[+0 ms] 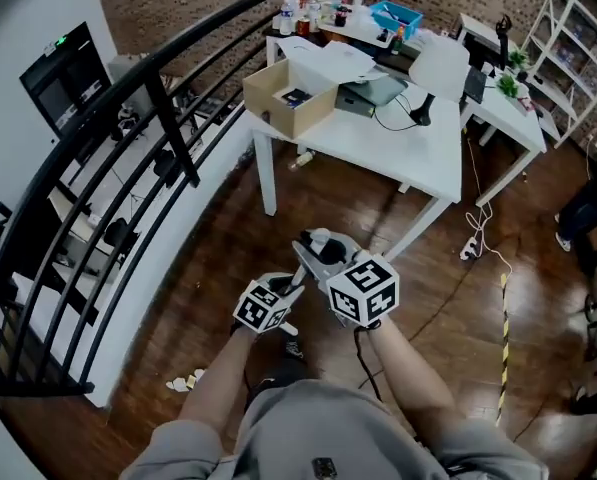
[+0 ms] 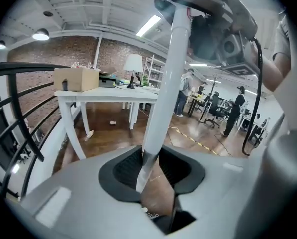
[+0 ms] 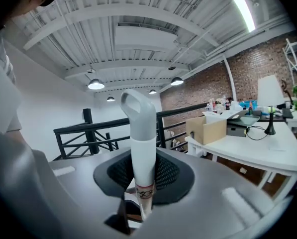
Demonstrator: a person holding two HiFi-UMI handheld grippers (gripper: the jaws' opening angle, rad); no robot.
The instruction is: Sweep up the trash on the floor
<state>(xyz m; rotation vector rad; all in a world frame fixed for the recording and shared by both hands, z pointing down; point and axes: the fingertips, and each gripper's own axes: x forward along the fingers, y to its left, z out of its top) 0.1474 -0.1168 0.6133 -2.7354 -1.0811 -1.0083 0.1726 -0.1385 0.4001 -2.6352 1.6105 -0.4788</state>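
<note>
A white broom handle with a grey loop end stands in front of my body, over the wooden floor. My left gripper is shut on its shaft. In the left gripper view the shaft rises from between the jaws to the right gripper above. My right gripper is shut on the handle just below the grey loop. Small pale scraps of trash lie on the floor by the wall base at the lower left. The broom's head is hidden.
A white table with a cardboard box, a lamp and clutter stands ahead. A bottle lies under it. A black railing runs along the left. A power strip and cable lie on the floor to the right.
</note>
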